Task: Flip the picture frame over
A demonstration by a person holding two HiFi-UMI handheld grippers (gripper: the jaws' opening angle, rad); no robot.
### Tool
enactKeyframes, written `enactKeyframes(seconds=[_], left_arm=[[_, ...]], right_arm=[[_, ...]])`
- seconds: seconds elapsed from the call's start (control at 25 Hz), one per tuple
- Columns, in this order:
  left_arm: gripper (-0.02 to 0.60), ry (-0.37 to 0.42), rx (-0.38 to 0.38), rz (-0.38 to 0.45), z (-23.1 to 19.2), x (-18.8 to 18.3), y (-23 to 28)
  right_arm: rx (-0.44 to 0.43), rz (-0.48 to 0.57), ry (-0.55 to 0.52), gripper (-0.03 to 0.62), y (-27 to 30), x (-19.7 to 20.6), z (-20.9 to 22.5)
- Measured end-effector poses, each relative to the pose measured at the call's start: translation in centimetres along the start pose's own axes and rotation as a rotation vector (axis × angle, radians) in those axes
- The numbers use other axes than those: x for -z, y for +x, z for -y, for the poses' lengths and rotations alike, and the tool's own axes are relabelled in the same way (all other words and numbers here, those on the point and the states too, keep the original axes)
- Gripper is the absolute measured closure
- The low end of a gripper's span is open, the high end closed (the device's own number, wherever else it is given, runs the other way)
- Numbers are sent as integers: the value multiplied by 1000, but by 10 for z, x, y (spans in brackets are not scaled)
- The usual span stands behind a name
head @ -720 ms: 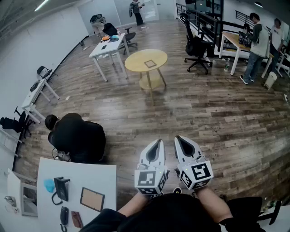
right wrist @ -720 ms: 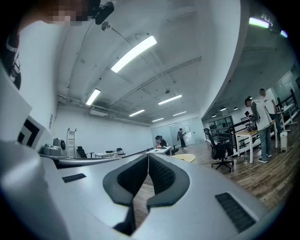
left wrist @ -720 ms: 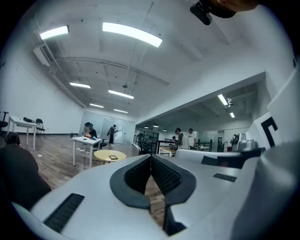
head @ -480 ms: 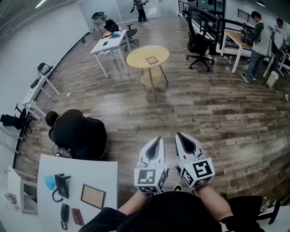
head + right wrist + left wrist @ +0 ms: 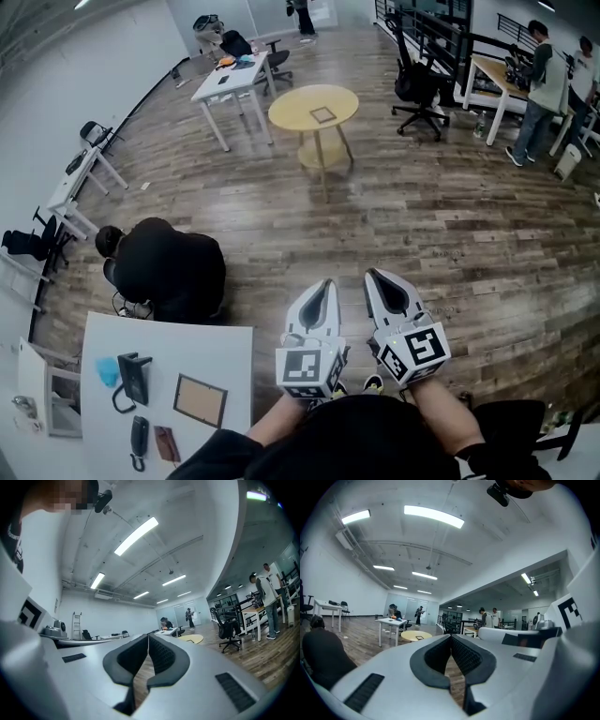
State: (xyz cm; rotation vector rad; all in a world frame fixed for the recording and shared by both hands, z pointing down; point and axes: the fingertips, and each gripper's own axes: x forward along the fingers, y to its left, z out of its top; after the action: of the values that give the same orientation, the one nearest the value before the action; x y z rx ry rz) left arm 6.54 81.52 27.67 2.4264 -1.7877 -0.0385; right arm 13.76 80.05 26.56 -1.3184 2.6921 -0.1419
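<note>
Shift: desk [image 5: 178, 342] is sliding further into view.
Picture frame [image 5: 200, 400]: lying on it.
Left hand-held gripper [image 5: 325, 284], right hand-held gripper [image 5: 373, 276]: hovering closed, empty.

Left gripper [image 5: 325, 284], right gripper [image 5: 373, 277]: level, jaws together.

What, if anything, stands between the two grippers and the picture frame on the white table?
Nothing visible does. The picture frame lies on the white table, left of the left gripper and right gripper, with only bare tabletop and open air between. The desk phone sits on the frame's far side.
</note>
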Motion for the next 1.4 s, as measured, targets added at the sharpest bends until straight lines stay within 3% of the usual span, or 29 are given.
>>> enactKeyframes(seconds=[0.36,0.68,1.0,1.16,1.4], left_arm=[[560,-33,-15,8,-43,9,-17],[560,-43,-23,-8,-53,16,7],[560,-6,-29,-7,-57,8,99],[560,30,-43,-7,-60,3,152],[560,47,-81,-12,-67,2,213]], right_arm=[[11,-5,-17,576,13,14,-25],[13,-16,-4,576,38,21,-7],[-2,-6,-5,576,99,18,65],[12,3,-54,576,129,10,112],[44,22,-38,576,156,3,182]])
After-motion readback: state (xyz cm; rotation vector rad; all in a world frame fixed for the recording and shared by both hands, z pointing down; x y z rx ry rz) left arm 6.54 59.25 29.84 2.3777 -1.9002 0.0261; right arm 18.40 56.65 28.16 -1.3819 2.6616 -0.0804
